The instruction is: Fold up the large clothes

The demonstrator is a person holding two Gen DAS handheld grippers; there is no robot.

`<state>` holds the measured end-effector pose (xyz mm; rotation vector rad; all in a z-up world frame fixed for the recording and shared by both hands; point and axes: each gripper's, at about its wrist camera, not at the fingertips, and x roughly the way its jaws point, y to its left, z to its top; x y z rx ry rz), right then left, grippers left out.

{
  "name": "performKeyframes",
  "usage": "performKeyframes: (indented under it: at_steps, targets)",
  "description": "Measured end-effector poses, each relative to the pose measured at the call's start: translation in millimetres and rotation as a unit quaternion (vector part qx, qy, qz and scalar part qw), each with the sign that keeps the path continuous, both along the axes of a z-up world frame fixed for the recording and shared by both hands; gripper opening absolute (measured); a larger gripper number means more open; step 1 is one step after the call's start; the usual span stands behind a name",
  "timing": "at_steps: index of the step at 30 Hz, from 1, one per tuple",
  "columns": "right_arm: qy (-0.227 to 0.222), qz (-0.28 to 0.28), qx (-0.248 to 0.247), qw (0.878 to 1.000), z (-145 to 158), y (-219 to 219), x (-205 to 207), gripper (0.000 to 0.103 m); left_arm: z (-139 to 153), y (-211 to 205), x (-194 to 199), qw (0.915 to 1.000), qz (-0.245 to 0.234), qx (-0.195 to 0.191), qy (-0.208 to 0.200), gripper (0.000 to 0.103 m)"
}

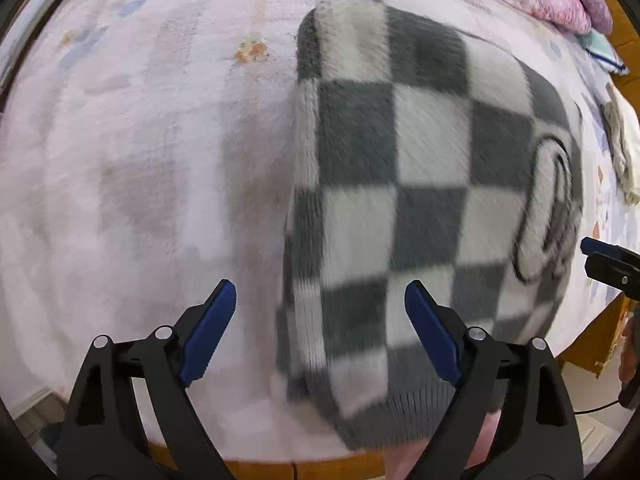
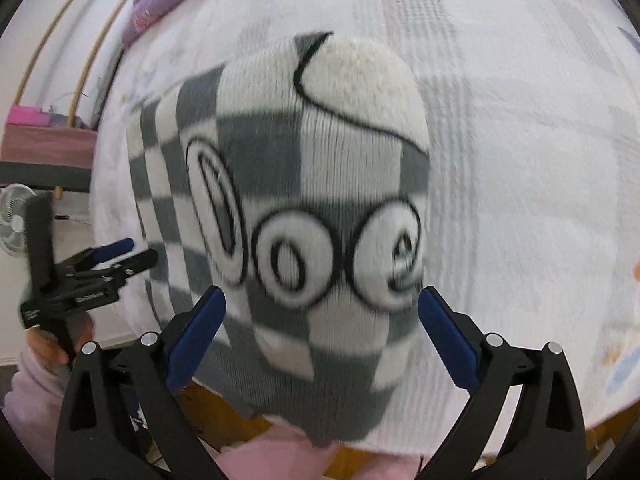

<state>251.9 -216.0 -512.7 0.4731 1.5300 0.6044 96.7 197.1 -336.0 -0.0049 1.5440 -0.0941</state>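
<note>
I hold my left gripper (image 1: 320, 328) and right gripper (image 2: 322, 336) spread wide, both empty, over the grey-and-white checkered knit sweater (image 1: 408, 184) lying partly folded on the pale pink bed cover (image 1: 140, 160). Next, I judge, comes gripping its near ribbed hem.

Folded grey-and-white checkered sweater (image 1: 420, 184) flat on bed (image 1: 140, 160)

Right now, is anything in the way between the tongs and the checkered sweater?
Nothing visible is. The left tongs and the right tongs both hang open just above the checkered sweater, which lies folded on the bed cover. Only open air lies between them.
</note>
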Motion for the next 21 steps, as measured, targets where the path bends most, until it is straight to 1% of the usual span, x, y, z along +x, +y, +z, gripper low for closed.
performKeyframes:
  at_steps: [1,2,3,4,6,7,8,9,10,11,12,13,14,15,16,17,18,19,20,21]
  targets:
    - [0.0,-0.003,0.024,1.0,-9.4,-0.1,5.7,0.094,-5.7,3.3,5.5,0.9998,0.002,-0.021,-0.001,0.087]
    - [-0.008,-0.01,0.018,1.0,-16.9,-0.9,10.7,0.097,-10.5,8.0,9.7,0.9993,0.003,-0.038,-0.003,0.088]
    - [-0.017,-0.013,0.011,1.0,-22.9,-1.8,15.0,0.097,-17.6,13.1,15.8,0.9977,0.005,-0.067,-0.008,0.091]
    - [-0.025,-0.009,0.018,0.999,-31.8,-2.7,20.7,0.096,-25.1,20.3,20.4,0.996,0.006,-0.089,-0.01,0.092]
    - [-0.031,-0.001,0.049,0.998,-46.1,-6.7,26.2,0.097,-40.7,29.7,29.9,0.9877,0.004,-0.156,0.0,0.093]
    - [-0.033,0.001,0.07,0.997,-53.6,-10.4,28.7,0.097,-45.2,33.8,31.3,0.9833,0.005,-0.182,0.003,0.093]
    - [-0.036,0.001,0.086,0.996,-59.2,-16.5,28.6,0.097,-54.6,39.8,34.4,0.9749,0.009,-0.222,0.008,0.093]
    - [-0.038,0.001,0.105,0.994,-66.8,-19.0,30.2,0.097,-67.9,45.9,36.8,0.9626,0.024,-0.269,0.024,0.096]
    - [-0.036,-0.003,0.125,0.991,-74.9,-20.4,31.3,0.098,-80.2,50.8,38.0,0.9527,0.042,-0.298,0.039,0.099]
    - [-0.034,-0.007,0.144,0.989,-81.6,-23.3,30.9,0.098,-88.7,54.9,38.7,0.9449,0.056,-0.32,0.044,0.099]
    - [-0.025,-0.015,0.166,0.986,-91.2,-24.2,31.4,0.098,-90.0,58.2,38.5,0.9399,0.053,-0.335,0.039,0.1]
    - [0.0,-0.024,0.197,0.98,-104.5,-25.0,32.4,0.098,-89.8,60.6,37.1,0.936,0.048,-0.347,0.04,0.099]
    - [0.025,-0.035,0.221,0.974,-114.4,-26.2,32.0,0.098,-90.0,63.8,35.2,0.9292,0.05,-0.363,0.049,0.099]
    - [0.042,-0.044,0.234,0.97,-119.1,-27.7,30.2,0.098,-91.9,68.2,32.9,0.9224,0.058,-0.377,0.061,0.099]
    - [0.047,-0.056,0.237,0.969,-119.8,-30.2,27.0,0.098,-94.1,70.4,29.1,0.9117,0.069,-0.397,0.082,0.099]
    - [0.051,-0.061,0.235,0.969,-118.4,-30.9,23.1,0.098,-95.8,70.4,25.9,0.9042,0.072,-0.41,0.095,0.099]
    - [0.063,-0.065,0.238,0.967,-119.4,-32.4,21.9,0.098,-98.0,67.0,19.6,0.8944,0.069,-0.426,0.116,0.099]
    - [0.079,-0.067,0.243,0.964,-121.6,-32.6,21.1,0.098,-99.1,60.0,12.8,0.8881,0.057,-0.436,0.135,0.099]
    - [0.089,-0.062,0.247,0.963,-124.3,-29.6,21.7,0.098,-97.5,54.3,7.8,0.887,0.044,-0.437,0.143,0.099]
    - [0.097,-0.052,0.252,0.962,-128.1,-28.8,24.6,0.098,-93.5,48.1,4.0,0.8878,0.023,-0.436,0.146,0.099]
